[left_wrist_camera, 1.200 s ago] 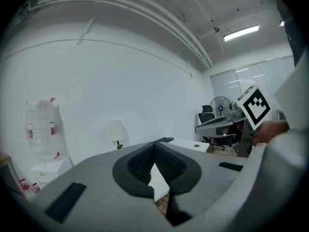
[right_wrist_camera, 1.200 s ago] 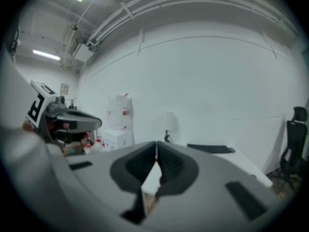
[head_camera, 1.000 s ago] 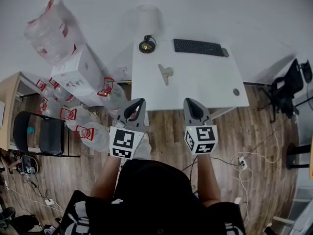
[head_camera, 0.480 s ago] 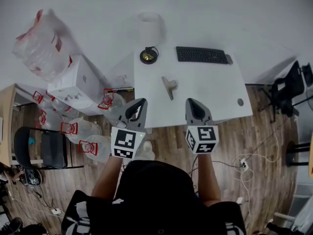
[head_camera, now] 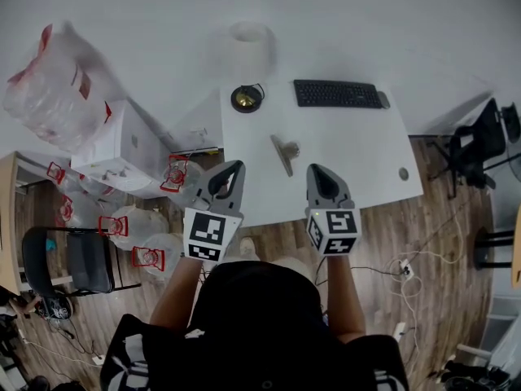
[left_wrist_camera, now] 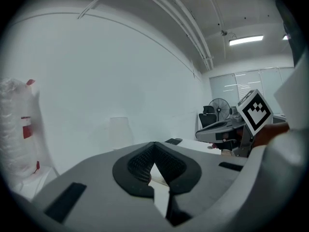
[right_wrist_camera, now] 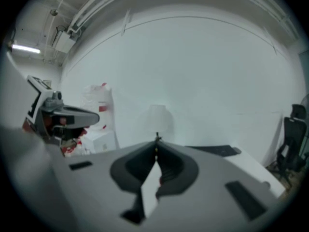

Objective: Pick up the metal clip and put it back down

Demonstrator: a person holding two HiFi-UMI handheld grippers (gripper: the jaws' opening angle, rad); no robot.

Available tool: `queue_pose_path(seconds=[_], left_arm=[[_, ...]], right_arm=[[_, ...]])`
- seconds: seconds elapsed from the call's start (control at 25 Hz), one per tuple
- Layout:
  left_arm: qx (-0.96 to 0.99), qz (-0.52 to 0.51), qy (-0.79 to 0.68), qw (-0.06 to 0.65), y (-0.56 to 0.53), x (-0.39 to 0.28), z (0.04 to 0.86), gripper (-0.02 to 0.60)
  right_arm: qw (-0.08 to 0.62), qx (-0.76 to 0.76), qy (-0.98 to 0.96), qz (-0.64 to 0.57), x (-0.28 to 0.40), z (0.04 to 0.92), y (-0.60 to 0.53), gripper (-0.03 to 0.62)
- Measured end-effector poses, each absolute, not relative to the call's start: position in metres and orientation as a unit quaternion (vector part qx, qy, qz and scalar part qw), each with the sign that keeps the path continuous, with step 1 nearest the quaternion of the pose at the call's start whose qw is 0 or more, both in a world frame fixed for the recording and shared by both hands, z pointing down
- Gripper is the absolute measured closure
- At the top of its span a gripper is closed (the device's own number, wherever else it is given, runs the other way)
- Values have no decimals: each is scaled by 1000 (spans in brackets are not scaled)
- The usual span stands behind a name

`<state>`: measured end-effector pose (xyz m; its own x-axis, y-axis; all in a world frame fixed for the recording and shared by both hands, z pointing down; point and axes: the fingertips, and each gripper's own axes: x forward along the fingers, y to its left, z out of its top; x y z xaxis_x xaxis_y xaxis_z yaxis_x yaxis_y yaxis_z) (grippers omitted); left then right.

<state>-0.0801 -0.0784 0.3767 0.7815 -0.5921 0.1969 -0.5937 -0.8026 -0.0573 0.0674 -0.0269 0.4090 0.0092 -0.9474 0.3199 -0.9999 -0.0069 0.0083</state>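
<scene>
Near the middle of the white rectangular worktop (head_camera: pixel 350 149), somewhat toward its left edge, lies the flat silver-grey metal clip (head_camera: pixel 282 151). It is long and narrow with a rounded lobe on one side, and nothing touches it.

From where I stand, the person holds both grey tools at the worktop's front edge, one either side of the clip's line and short of it. The left tool (head_camera: pixel 234 169) has its jaws pressed together with nothing between them. The right tool (head_camera: pixel 316 171) is closed up the same way and empty.

A flat black keyboard (head_camera: pixel 337 94) sits along the far edge, and a round brass-coloured lamp base (head_camera: pixel 246 98) stands at the far left corner, both well apart from the clip.

By the look of it, the task has barely begun. Reaching in, spreading a tool's jaws, pinching the clip, lifting it and laying it back down all remain.
</scene>
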Motion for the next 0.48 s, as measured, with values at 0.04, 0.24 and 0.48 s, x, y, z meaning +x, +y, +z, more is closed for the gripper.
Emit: queue_pose_path(seconds=[0.04,0.24,0.48], left_arm=[[944,104,-313,4,-82,-80,378,557],[946,111,-304,8,-91,-72,386,558],[949,119,-293,11,-100,-53,396,557]], right_arm=[[116,701,-694,115,68,411,-30,559],[121,701,-692,124,71,420,-39,559],[124,702,-688,133,86,427,-48,559]])
